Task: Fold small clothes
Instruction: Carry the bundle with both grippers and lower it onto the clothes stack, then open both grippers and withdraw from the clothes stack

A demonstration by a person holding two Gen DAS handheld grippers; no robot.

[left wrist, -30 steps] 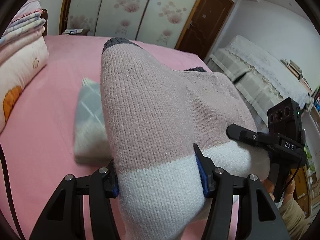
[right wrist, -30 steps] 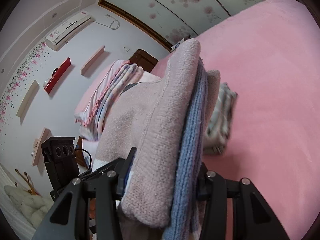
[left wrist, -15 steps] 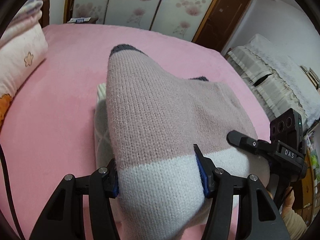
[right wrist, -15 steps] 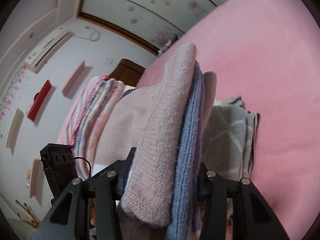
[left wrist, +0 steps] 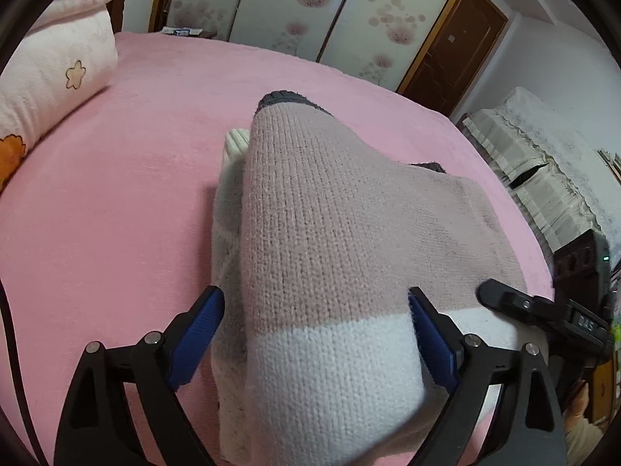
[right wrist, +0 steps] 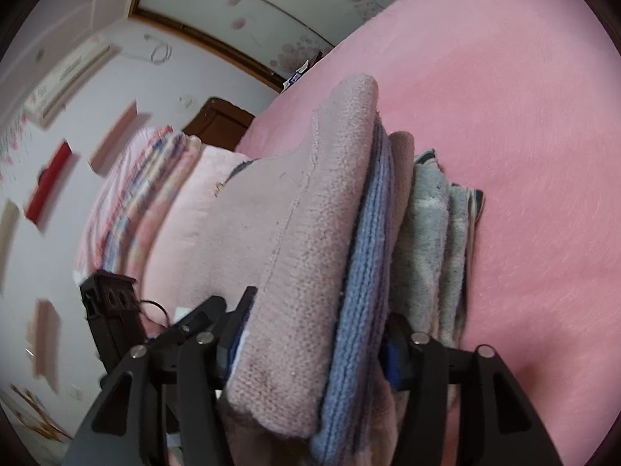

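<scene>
The left gripper (left wrist: 314, 310) stands with its jaws spread wide, its blue pads (left wrist: 198, 326) flanking the folded sweater (left wrist: 330, 233); the right gripper (right wrist: 314, 334) is clamped on that sweater's edge, at the sweater's right side.

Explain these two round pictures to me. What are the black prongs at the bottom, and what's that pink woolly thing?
There is no robot here. A person holds a two-finger claw in each hand, and each claw has a wide-angle camera looking along its fingers. One picture is from the left claw, the other from the right claw. The black prongs are the claw fingers. The woolly thing is a folded pink knit garment with a white band and a blue layer inside. The right claw is clamped on it, while the left claw's fingers stand apart on either side. The garment seems to sit on a folded grey cloth on a pink bed.
</scene>
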